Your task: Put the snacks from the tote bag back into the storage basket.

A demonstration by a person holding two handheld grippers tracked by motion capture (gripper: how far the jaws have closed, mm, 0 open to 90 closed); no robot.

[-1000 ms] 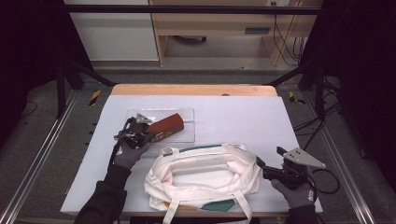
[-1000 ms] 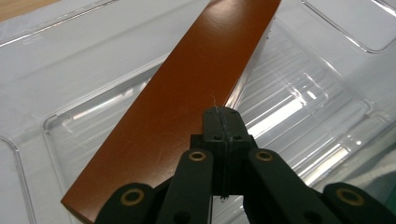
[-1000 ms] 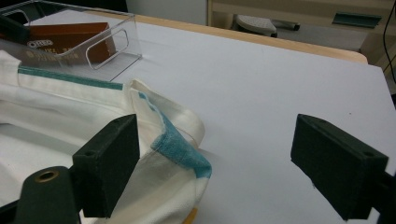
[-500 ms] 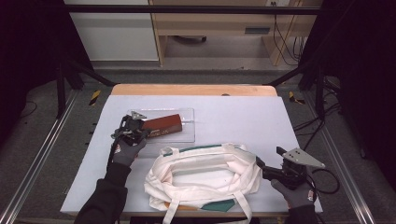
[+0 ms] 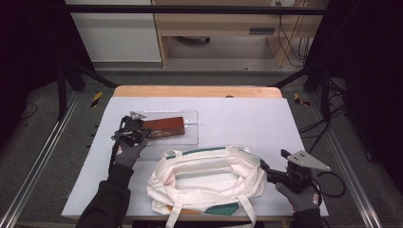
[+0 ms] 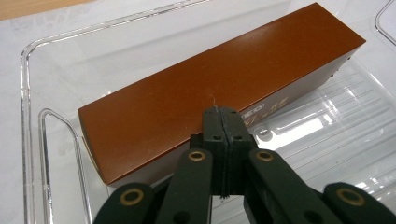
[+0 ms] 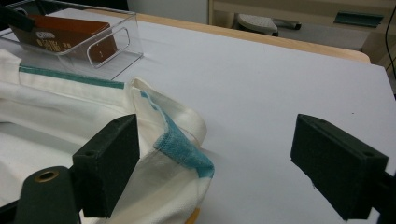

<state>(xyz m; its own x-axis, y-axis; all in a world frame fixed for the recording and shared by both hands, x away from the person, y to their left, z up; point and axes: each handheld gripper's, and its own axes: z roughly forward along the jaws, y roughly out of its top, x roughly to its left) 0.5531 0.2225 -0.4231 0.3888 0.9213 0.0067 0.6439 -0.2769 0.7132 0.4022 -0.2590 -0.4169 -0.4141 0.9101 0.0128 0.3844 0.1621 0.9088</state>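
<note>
Left tool [image 6: 223,122] was pressed together, empty, over brown box [image 6: 219,88] in clear tray [image 6: 32,93]. Right tool [image 7: 215,168] was wide apart by white bag [image 7: 70,126].

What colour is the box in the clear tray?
The box is reddish brown, seen best in the left gripper view.

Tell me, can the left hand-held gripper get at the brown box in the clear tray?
Probably yes. The left hand-held gripper hangs right over the brown box, which lies uncovered in the open-topped clear tray. But its jaws are shut, so they would have to open before grabbing.
</note>
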